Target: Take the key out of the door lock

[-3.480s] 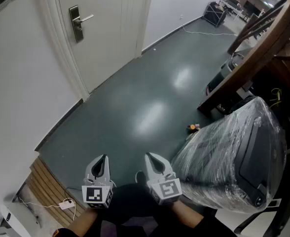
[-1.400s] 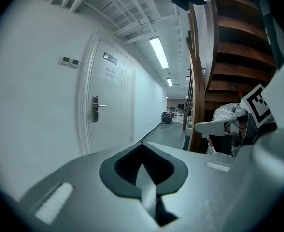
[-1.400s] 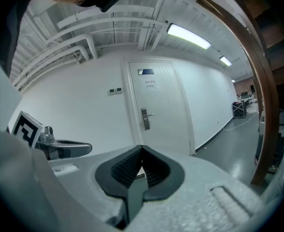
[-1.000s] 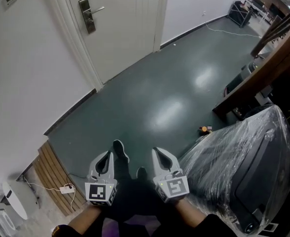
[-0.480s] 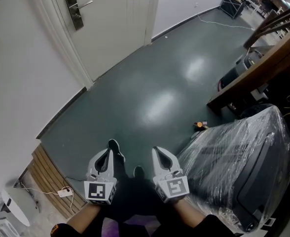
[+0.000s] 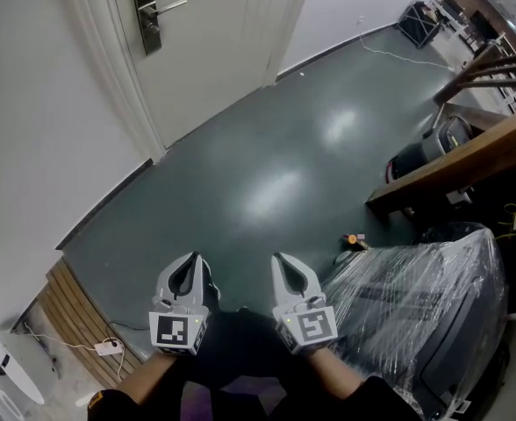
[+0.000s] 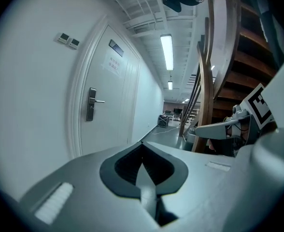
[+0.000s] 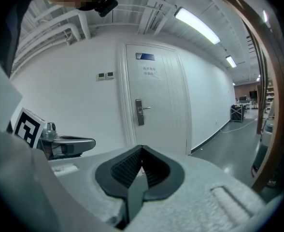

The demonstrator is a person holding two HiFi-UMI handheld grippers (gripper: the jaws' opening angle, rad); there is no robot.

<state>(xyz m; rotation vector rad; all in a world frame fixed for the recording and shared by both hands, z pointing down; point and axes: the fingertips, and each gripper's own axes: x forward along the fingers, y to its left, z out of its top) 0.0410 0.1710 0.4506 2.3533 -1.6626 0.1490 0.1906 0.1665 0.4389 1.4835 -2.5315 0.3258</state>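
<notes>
key: too small to tell at door lock point(image 6: 146, 16) | door point(image 6: 214, 51): top cut off

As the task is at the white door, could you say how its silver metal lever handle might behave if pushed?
The silver metal lever handle looks rigid and probably won't flex. Fixed at one end to its silver plate, it likely swings down. Its shiny finish may be slippery.

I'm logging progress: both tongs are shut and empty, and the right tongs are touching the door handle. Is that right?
Not quite. The left tongs and right tongs are shut and empty, but the right tongs are not touching the door handle. The head view shows them well short of the door, with a stretch of dark floor between.
</notes>
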